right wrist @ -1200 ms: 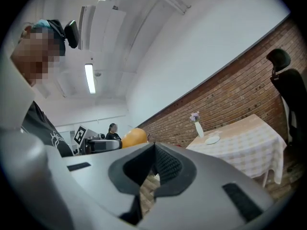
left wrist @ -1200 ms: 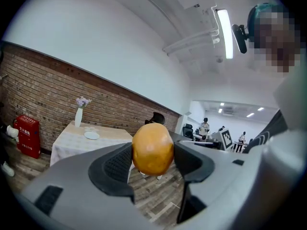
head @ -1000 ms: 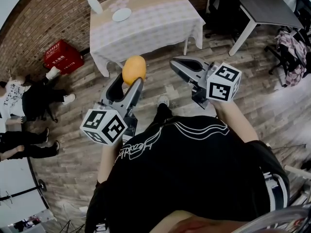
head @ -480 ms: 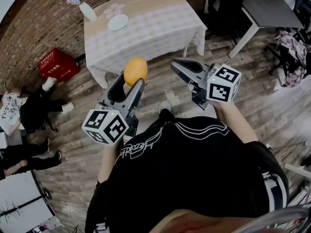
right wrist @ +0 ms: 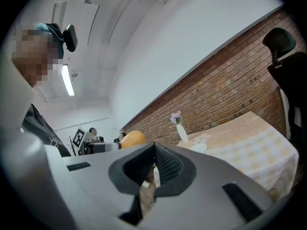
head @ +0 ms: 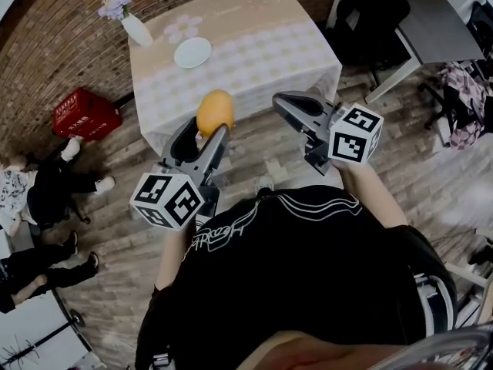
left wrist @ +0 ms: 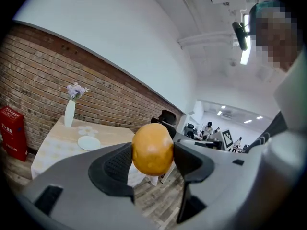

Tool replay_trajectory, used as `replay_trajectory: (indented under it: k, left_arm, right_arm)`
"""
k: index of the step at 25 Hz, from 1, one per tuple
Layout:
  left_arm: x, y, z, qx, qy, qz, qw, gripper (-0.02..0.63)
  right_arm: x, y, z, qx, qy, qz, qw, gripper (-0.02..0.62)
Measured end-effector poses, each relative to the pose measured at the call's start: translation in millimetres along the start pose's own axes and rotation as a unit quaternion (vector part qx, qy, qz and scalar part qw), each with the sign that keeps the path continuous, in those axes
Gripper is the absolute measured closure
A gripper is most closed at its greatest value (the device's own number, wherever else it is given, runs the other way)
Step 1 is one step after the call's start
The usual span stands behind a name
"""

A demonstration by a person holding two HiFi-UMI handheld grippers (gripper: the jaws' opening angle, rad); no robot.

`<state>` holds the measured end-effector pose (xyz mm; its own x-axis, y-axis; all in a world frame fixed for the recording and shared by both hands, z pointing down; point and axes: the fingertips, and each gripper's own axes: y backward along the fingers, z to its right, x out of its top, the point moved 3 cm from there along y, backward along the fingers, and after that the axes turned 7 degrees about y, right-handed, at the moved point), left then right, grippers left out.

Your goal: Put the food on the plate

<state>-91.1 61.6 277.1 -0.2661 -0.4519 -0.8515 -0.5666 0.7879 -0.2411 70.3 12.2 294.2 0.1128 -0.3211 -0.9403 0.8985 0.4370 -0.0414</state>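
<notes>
A round orange fruit (head: 214, 111) is clamped between the jaws of my left gripper (head: 208, 126), held in the air over the wooden floor short of the table. In the left gripper view the fruit (left wrist: 152, 148) fills the gap between both pads. The white plate (head: 192, 52) lies on the checked tablecloth of the table (head: 262, 45), beyond the fruit; it also shows as a small plate (left wrist: 89, 143) left of the jaws. My right gripper (head: 297, 106) hangs level with the left one, shut with nothing in it, and from it I see the plate (right wrist: 197, 148).
A white vase with purple flowers (head: 135, 28) stands at the table's far left corner near the plate. A red crate (head: 83, 114) sits on the floor left of the table. People sit at the left edge. A black chair (head: 370, 14) and a grey desk (head: 443, 25) are right.
The table and plate have drawn nearer and slid lower in the head view. Both grippers keep their pose, the left still clamped on the fruit.
</notes>
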Motion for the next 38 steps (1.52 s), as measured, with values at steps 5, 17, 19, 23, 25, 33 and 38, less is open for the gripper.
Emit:
replay_trajectory:
  k: [5,17,19,23,25,33,38]
  left_arm:
    - [28.7,-22.6,-51.5,0.002,0.006,0.004,1.0000,0.334]
    - [55.7,-49.9,-103.6,0.016,0.001,-0.002,0.9999,0.334]
    - [57.5,-53.4,-108.5,0.020,0.001,-0.003,0.9998,0.334]
    - [62.8,-57.2,-117.9,0.030,0.000,-0.002,0.9995,0.334]
    - [66.6,-61.3,-124.6,0.035,0.000,-0.001,0.9994,0.334]
    - [81.6,-95.0,-167.6,0.058,0.021,-0.008,0.9981,0.334]
    - [89.6,-120.8,-190.2,0.067,0.031,-0.014,0.9972,0.334]
  right_arm:
    - [9.9,-50.1,32.3,-0.007,0.001,-0.009,1.000,0.598]
    - [21.2,-101.0,64.7,0.001,-0.001,-0.003,1.000,0.598]
    - [22.8,-105.9,70.4,0.002,-0.002,0.000,1.000,0.598]
    - [24.2,-119.6,78.8,0.011,-0.008,0.002,1.000,0.598]
    - [24.6,-127.3,84.1,0.017,-0.011,0.002,1.000,0.598]
    - [20.0,-162.1,129.4,0.022,-0.033,-0.019,0.999,0.598]
    - [20.0,-184.6,158.4,0.026,-0.043,-0.033,0.998,0.598]
